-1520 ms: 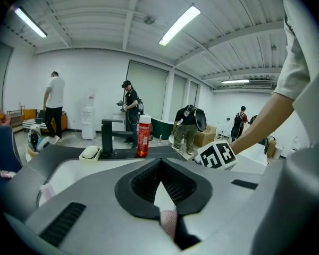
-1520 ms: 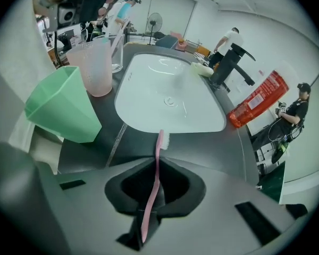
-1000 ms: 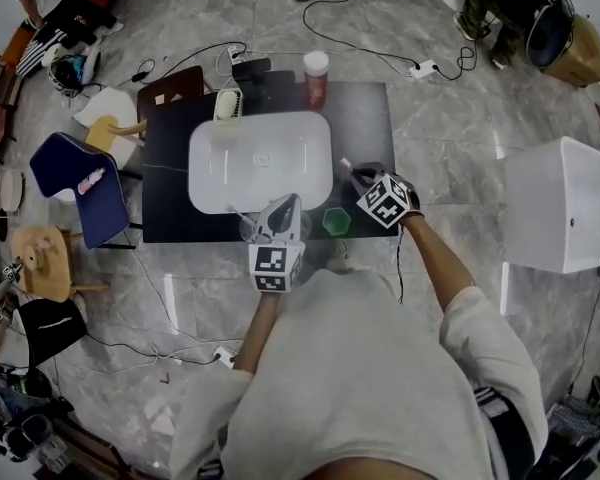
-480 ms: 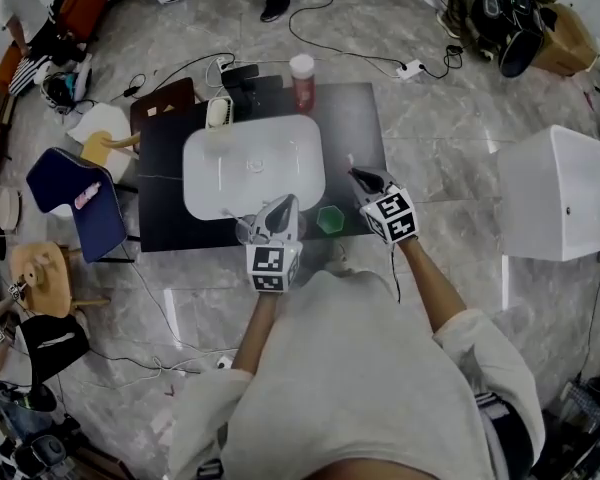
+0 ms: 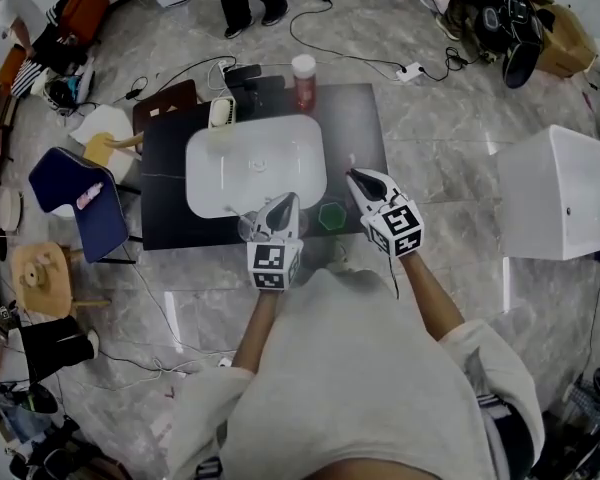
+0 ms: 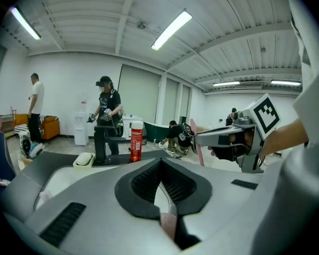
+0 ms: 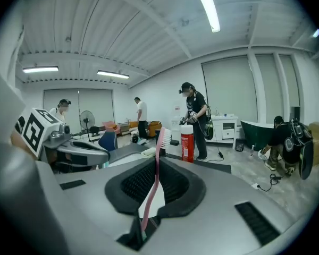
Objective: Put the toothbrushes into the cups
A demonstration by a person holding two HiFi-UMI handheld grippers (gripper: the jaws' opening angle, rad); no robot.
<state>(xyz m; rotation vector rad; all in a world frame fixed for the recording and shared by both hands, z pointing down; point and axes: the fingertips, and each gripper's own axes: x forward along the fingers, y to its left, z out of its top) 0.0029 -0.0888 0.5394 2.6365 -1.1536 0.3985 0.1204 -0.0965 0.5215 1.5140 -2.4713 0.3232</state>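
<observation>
Nearest, below the person's pale shirt, the left gripper (image 5: 284, 204) reaches over the near edge of the black table (image 5: 360, 118). Its jaws are drawn almost together, leaving a narrow slit with something pale and pinkish low in it that I cannot name. A clear cup (image 5: 247, 229) stands just beside it on its left, at the table's near edge. The green cup (image 5: 331, 218) sits between the two grippers, also at the near edge. To its right the right gripper (image 5: 363, 180) hangs over the table, apart from that cup, its jaws clamped on the handle of a pink toothbrush (image 7: 155, 169). The brush stands nearly upright with its bristle head at the top, clear of both cups. Past the cups a white basin (image 5: 290, 173) fills the middle of the table. At its far left corner is a soap dish (image 5: 219, 113), and at the far edge stands a red bottle (image 5: 303, 80) with a white cap. Off the table, a blue chair (image 5: 72, 193) stands to the left and a white box (image 5: 560, 203) to the right. Beyond them cables trail over the marble floor, where several people stand or crouch.
</observation>
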